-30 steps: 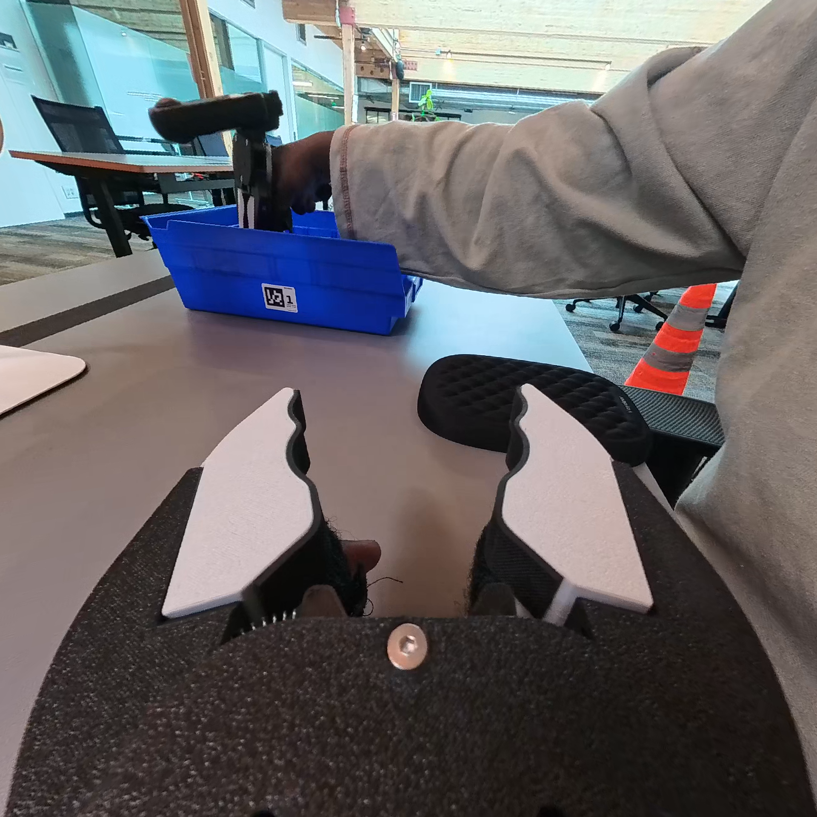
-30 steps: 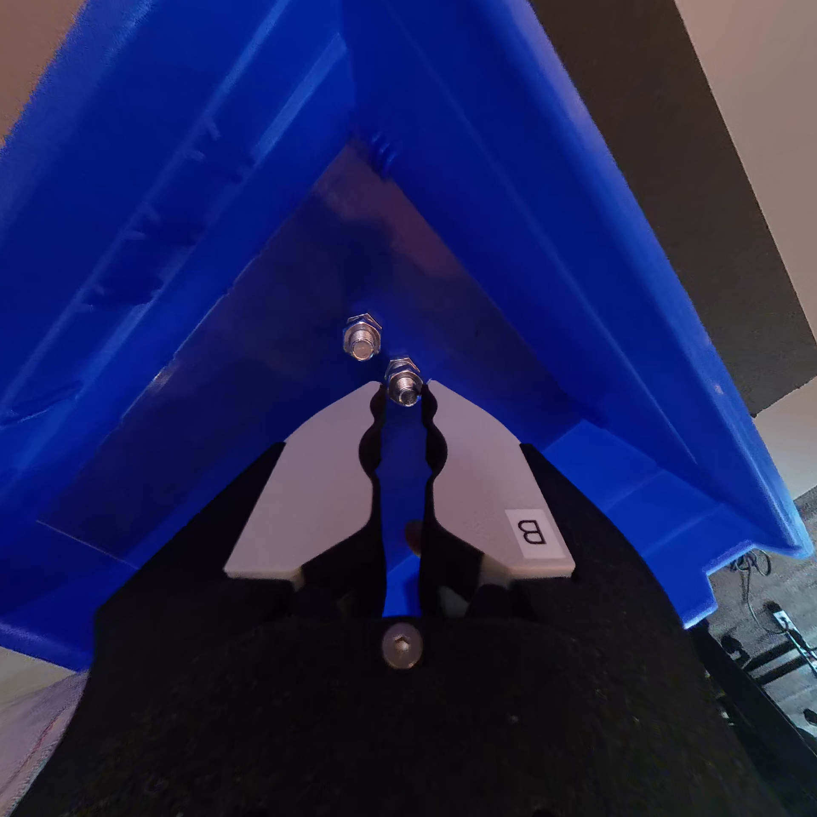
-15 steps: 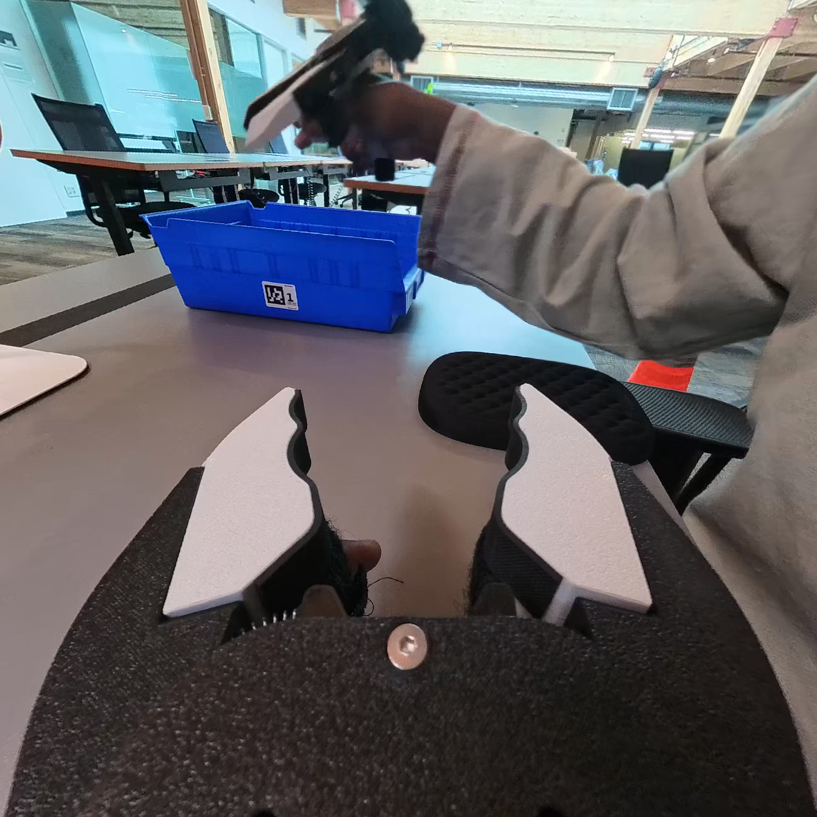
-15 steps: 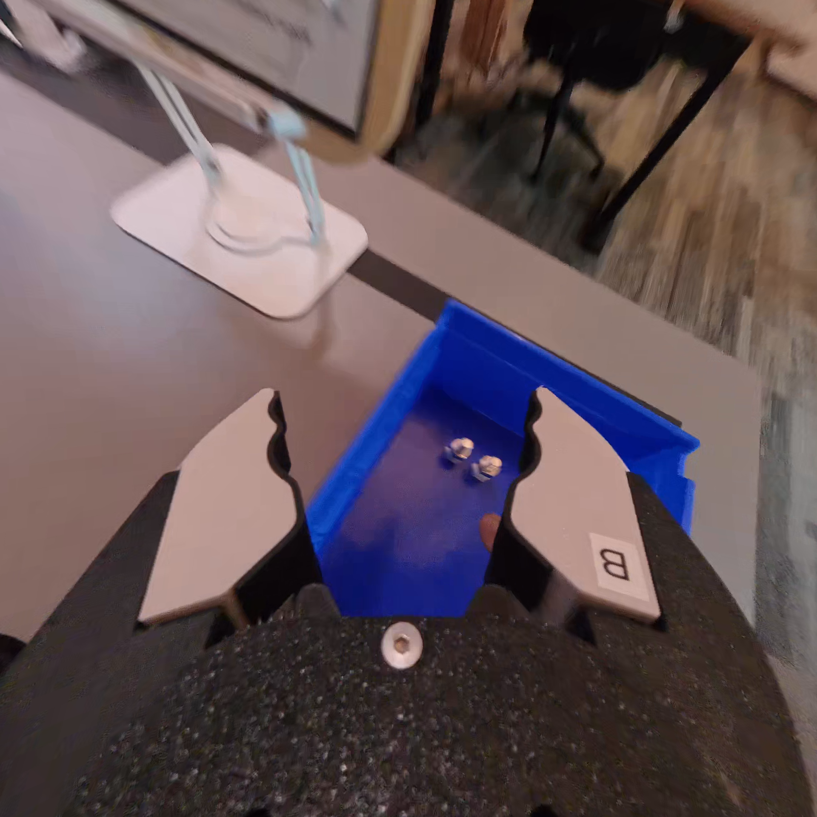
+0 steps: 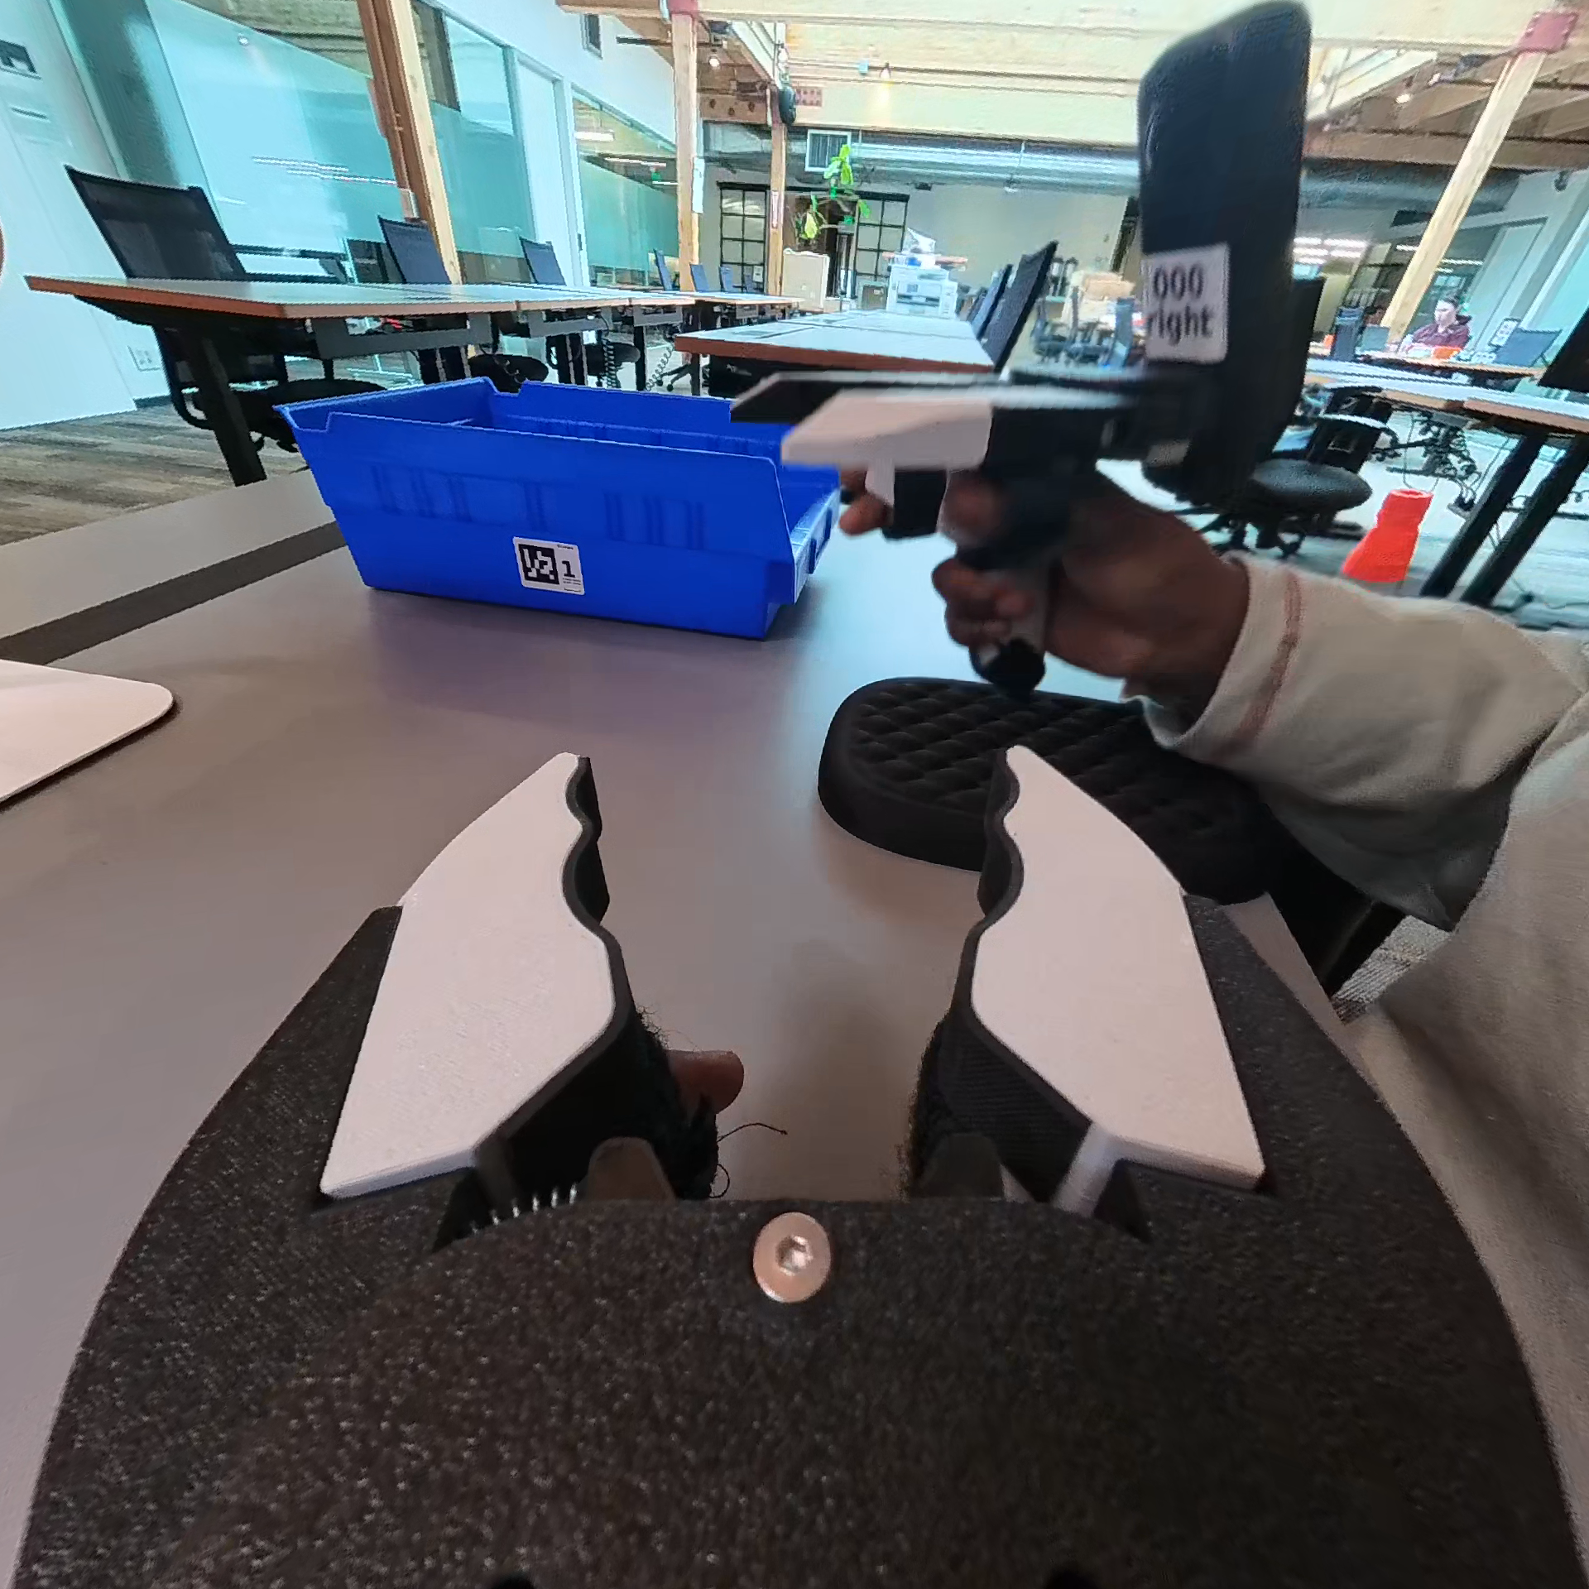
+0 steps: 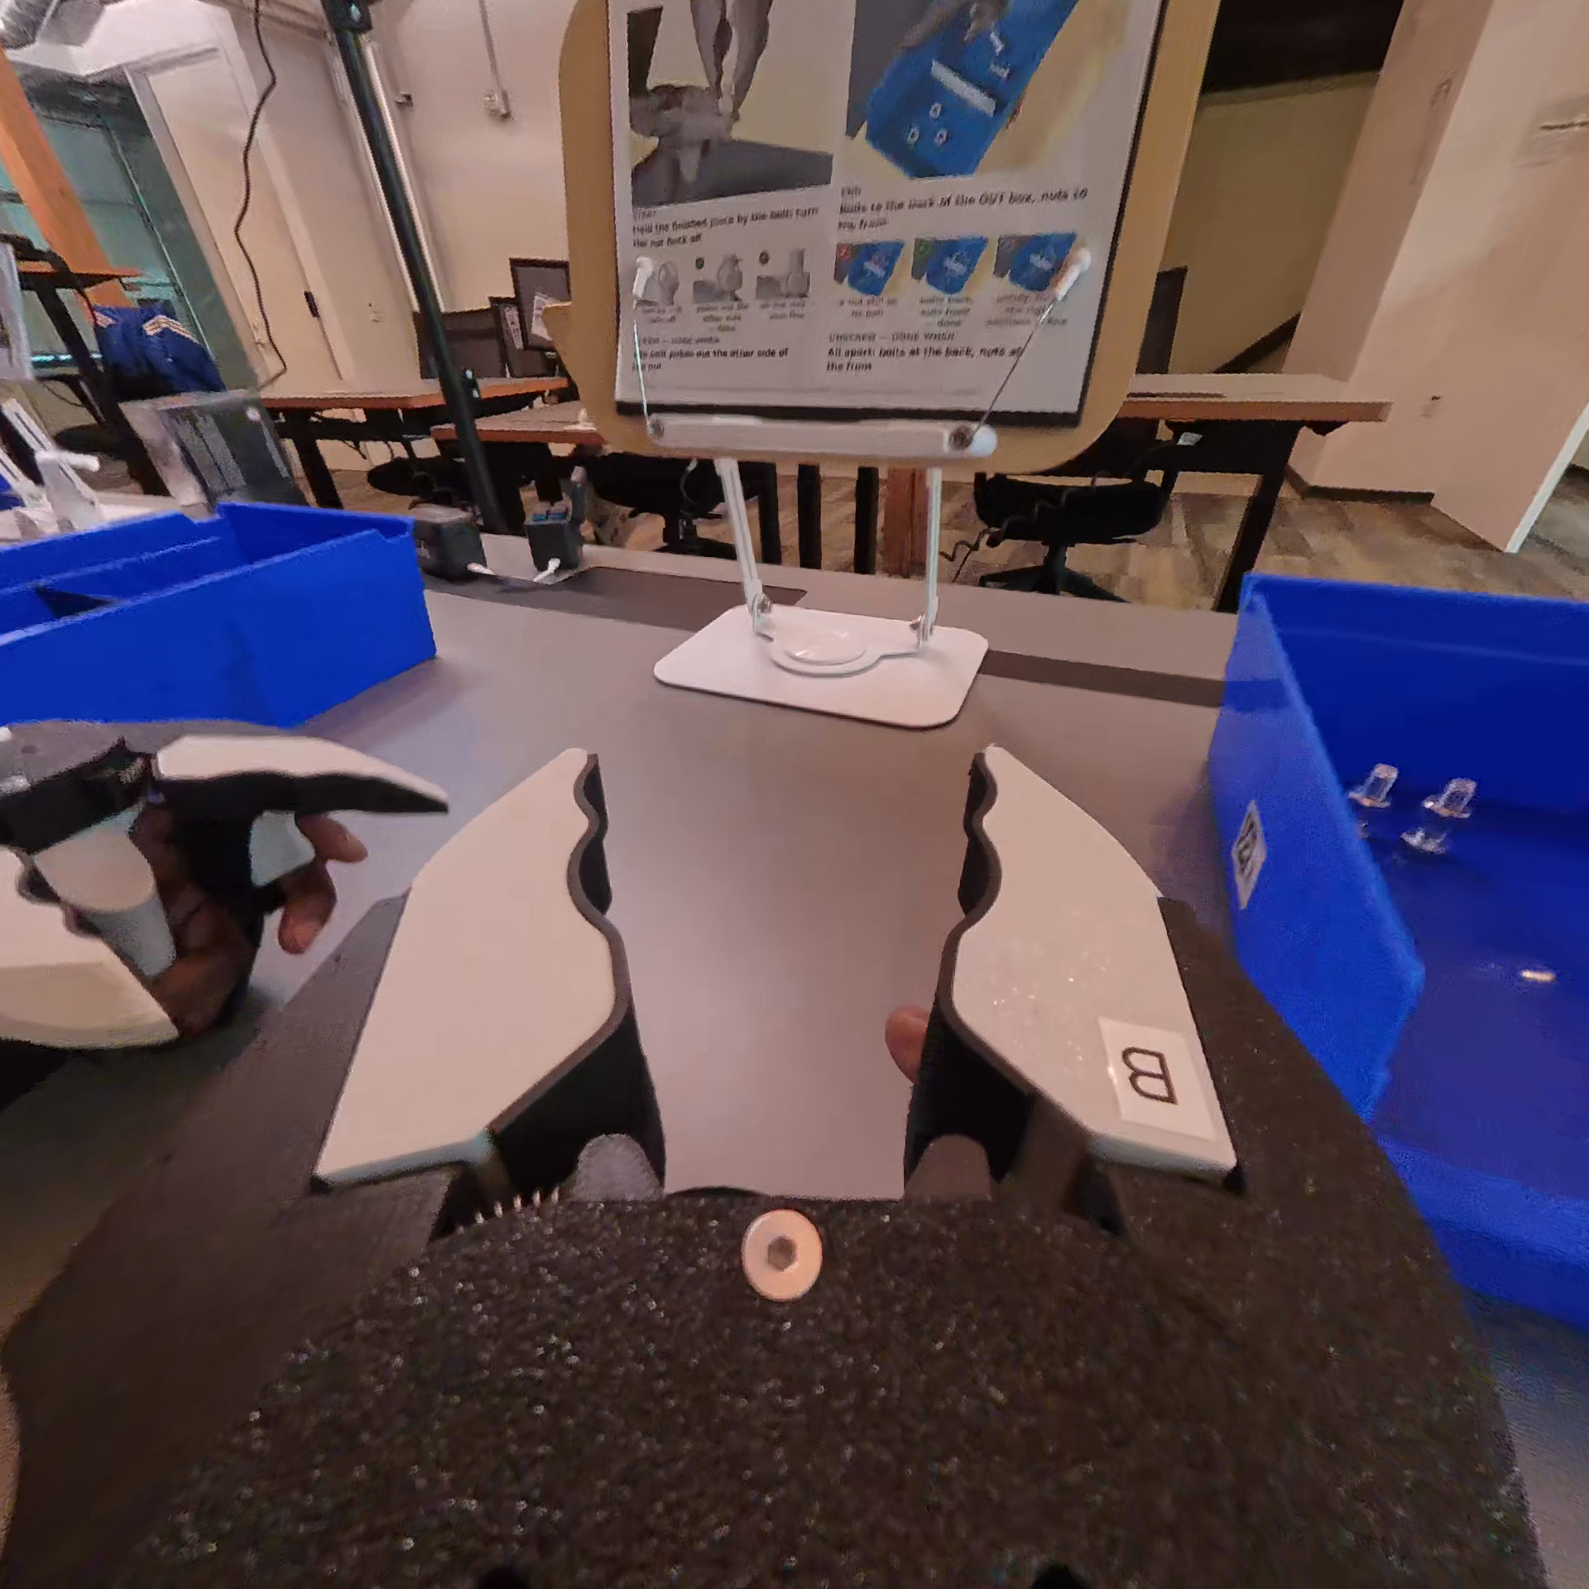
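Observation:
My left gripper is open and empty, low over the grey table. My right gripper is also open and empty, with only bare table between its white fingers. It shows in the left wrist view in a person's hand, level in the air beside the blue bin. In the right wrist view that blue bin stands to the right, with two small bolt pieces standing on its floor. The left gripper shows at the left edge there.
A white stand base carries an illustrated instruction sheet straight ahead of the right gripper. A second blue bin stands at the far left. A black quilted pad lies on the table by the sleeve.
The right gripper was nearly shut at a bolt piece inside the blue bin. It opened, left the piece there, lifted out and swung back over the table. The left gripper stayed still.

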Motion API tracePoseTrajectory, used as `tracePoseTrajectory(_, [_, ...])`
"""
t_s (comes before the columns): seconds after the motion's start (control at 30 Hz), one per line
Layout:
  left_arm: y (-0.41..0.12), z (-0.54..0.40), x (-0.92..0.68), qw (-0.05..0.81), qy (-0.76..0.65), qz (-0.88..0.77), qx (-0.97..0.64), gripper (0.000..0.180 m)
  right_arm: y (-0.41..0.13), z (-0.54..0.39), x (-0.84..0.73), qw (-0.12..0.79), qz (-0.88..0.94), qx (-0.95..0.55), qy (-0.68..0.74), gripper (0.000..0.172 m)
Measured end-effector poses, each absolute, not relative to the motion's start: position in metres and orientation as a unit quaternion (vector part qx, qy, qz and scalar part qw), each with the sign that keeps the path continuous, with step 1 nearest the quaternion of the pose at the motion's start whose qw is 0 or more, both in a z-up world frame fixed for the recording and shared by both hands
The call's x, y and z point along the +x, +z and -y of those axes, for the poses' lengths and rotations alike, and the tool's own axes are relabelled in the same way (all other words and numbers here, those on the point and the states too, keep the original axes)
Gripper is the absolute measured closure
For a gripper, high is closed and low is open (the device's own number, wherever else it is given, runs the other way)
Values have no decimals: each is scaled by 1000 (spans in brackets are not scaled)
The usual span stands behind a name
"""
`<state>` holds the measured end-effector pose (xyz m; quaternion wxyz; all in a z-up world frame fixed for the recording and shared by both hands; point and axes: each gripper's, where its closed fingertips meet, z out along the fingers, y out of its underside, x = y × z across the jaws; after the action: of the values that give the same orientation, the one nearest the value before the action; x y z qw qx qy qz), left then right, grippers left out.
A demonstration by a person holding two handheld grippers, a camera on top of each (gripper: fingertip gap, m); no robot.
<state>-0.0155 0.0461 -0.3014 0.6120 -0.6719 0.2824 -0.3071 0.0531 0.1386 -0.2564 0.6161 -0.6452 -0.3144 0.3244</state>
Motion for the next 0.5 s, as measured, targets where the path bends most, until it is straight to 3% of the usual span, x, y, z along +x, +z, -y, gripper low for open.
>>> tracePoseTrajectory(0.1, [-302, -46, -15, 613, -303, -285, -672, 95, -284, -134, 44, 614, 337, -642, 312, 91])
tracePoseTrajectory(0.3, [-297, -41, -16, 622, -291, -287, -668, 103, -282, -124, 39, 633, 367, -615, 294, 97])
tracePoseTrajectory(0.5, [-250, -15, -45, 625, -241, -295, -682, 111, -279, -126, 43, 639, 349, -614, 303, 98])
